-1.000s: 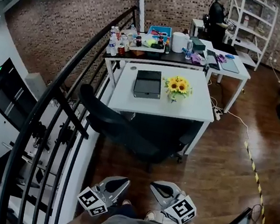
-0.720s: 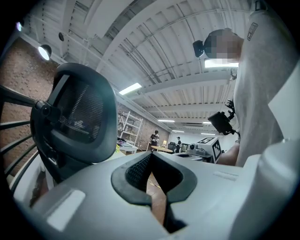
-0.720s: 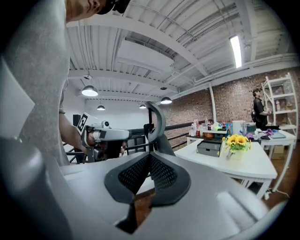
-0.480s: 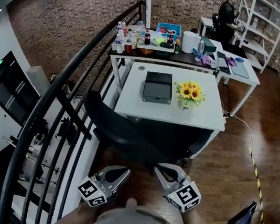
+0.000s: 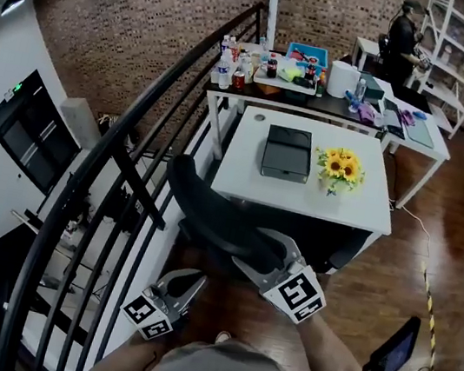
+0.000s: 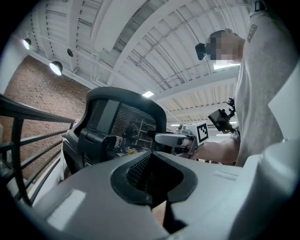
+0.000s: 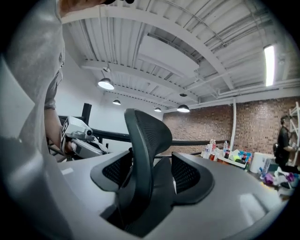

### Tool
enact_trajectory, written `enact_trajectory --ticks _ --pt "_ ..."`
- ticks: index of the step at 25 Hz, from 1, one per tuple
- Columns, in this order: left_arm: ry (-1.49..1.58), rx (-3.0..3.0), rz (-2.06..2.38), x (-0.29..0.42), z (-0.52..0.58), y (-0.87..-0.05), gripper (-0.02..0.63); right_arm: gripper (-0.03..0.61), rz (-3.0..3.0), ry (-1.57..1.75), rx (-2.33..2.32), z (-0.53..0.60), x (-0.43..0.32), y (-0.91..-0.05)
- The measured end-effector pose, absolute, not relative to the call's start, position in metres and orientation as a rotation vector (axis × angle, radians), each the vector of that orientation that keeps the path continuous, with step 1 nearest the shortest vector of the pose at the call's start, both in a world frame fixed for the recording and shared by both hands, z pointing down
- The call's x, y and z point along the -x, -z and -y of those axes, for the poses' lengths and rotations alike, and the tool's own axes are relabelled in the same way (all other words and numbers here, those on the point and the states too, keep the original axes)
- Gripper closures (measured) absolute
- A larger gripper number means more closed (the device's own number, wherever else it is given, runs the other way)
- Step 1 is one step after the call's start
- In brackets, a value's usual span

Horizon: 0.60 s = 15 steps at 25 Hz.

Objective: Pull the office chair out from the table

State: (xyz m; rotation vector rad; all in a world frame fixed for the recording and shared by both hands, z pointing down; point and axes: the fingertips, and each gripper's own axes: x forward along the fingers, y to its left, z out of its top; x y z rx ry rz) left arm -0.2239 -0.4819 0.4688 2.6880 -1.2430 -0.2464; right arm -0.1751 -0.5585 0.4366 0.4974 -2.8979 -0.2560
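The black mesh office chair is tucked against the near edge of the white table, its backrest toward me. My right gripper has reached the top edge of the backrest. Its jaws have just been opening. In the right gripper view the backrest stands between the spread pads, with a gap showing on the right side. My left gripper hangs lower and to the left, short of the chair, shut with nothing in it. The left gripper view shows the backrest ahead and the right gripper beside it.
A black stair railing runs close along the chair's left. On the white table lie a black box and a sunflower bouquet. Behind stands a dark table with bottles and clutter. A person stands by shelves at the back.
Both grippers have moved forward toward the chair. The right one rose up to the backrest and opened its jaws around the top edge. The left stayed shut.
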Motion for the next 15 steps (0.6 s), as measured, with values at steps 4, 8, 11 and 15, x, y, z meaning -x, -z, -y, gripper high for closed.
enact_trajectory --ticks 4,8,11,15 --pt "0.249 -2.670 1.289 0.238 0.484 -0.470 0.614 0.371 2.820 0.389 -0.418 0.557 0.202 -0.436" --pt "0.262 -2.661 1.337 0.253 0.486 -0.468 0.614 0.517 2.787 0.420 -0.418 0.556 0.209 -0.437" --pt "0.273 -2.649 1.379 0.267 0.488 -0.468 0.614 0.537 2.785 0.411 -0.430 0.556 0.206 -0.438" --pt "0.267 -2.646 1.417 0.282 0.493 -0.465 0.614 0.549 2.781 0.405 -0.434 0.554 0.195 -0.438"
